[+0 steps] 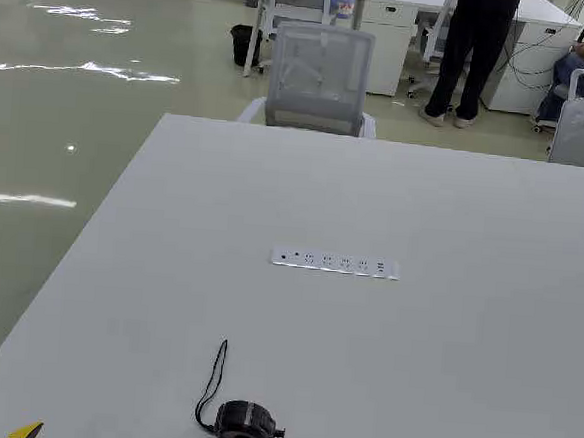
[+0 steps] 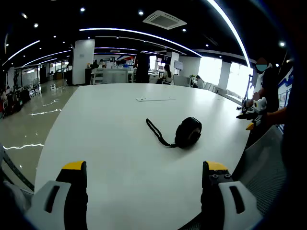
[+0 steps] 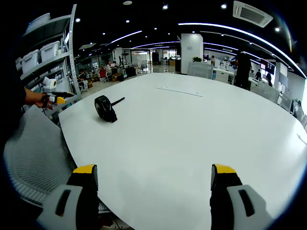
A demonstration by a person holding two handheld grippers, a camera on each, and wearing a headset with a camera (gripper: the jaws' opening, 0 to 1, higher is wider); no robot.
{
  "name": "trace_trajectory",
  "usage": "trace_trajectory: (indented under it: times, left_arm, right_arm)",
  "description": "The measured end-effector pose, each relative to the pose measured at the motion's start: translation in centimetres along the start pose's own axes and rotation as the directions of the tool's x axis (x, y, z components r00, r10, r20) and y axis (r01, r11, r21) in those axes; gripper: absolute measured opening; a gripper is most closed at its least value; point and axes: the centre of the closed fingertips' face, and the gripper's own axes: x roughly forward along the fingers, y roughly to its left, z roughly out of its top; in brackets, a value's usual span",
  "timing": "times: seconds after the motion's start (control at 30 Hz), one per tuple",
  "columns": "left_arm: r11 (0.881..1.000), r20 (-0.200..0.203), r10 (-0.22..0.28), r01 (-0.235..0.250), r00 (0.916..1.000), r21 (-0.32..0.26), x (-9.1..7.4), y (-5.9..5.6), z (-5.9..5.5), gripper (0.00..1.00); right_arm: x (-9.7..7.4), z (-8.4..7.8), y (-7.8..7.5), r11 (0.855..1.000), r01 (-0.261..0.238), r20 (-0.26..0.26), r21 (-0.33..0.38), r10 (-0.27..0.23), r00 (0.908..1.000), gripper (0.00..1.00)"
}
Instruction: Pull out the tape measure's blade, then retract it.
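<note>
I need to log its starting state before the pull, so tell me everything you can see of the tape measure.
The tape measure is a small, rounded black case, plastic or rubber by its look, with a thin black wrist strap looped from it and trailing across the white table. No blade is drawn out. It rests near the table's near edge, apart from the socket strip; only the table touches it.

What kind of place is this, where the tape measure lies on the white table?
Most likely an open-plan office: a large white table with a socket strip on it, a mesh office chair at its far edge, and more white desks across a shiny floor.
</note>
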Motion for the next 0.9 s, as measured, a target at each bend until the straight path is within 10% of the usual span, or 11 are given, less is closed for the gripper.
trace_trajectory:
  times: [0.9]
  left_arm:
    - [0.999,-0.020,-0.036,0.036,0.9992,-0.005,-0.10,-0.67,-0.69,0.99]
  right_arm:
    - [-0.06,-0.29,0.03,0.999,-0.019,-0.014,-0.028,0.019,0.9997,1.00]
